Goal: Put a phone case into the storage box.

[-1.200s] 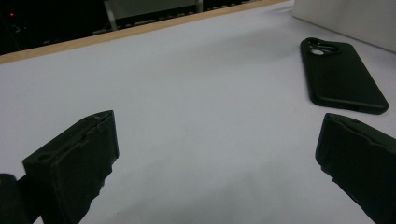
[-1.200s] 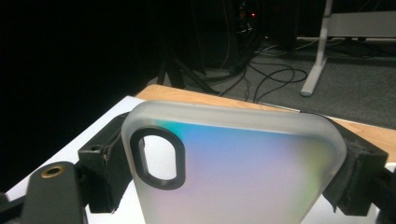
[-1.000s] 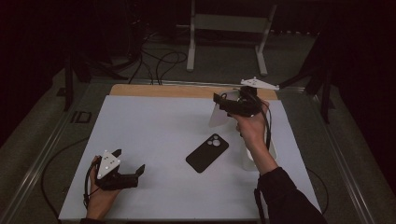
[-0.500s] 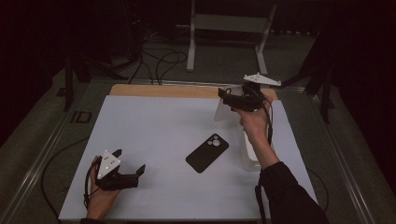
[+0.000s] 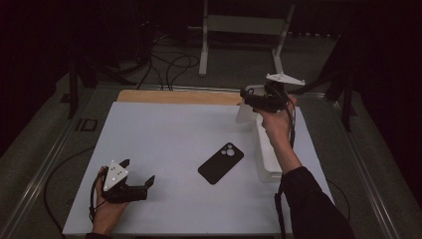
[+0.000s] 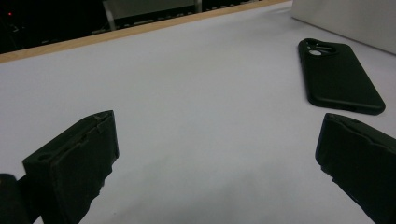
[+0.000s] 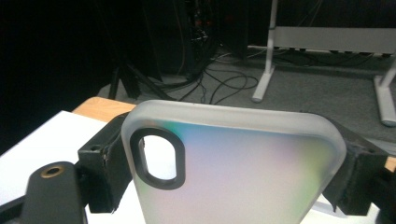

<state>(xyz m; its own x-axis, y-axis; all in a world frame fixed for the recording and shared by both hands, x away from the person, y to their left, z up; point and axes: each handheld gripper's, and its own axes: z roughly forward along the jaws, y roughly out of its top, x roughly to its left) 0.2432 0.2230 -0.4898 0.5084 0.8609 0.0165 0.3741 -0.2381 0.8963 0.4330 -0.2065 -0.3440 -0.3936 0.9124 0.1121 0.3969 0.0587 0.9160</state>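
1. The right gripper (image 5: 249,99) pinches a frosted phone case (image 7: 233,172) by its two long edges and holds it in the air above the far right of the white table (image 5: 164,144), over the white box (image 5: 266,159).
2. The case's long axis runs forward from the jaws, with its camera cutout (image 7: 157,158) at the far end.
3. The left gripper (image 5: 137,174) rests spread and empty at the near left.
4. The black phone case (image 5: 221,163) lies flat in the middle, untouched; it probably remains to be handled.

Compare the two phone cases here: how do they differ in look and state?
The black case is dark and opaque; the frosted case is pale and see-through. The black case lies flat on the white table, untouched; the frosted case is held up, clamped across its width by the right gripper. Both have a camera cutout near one corner.
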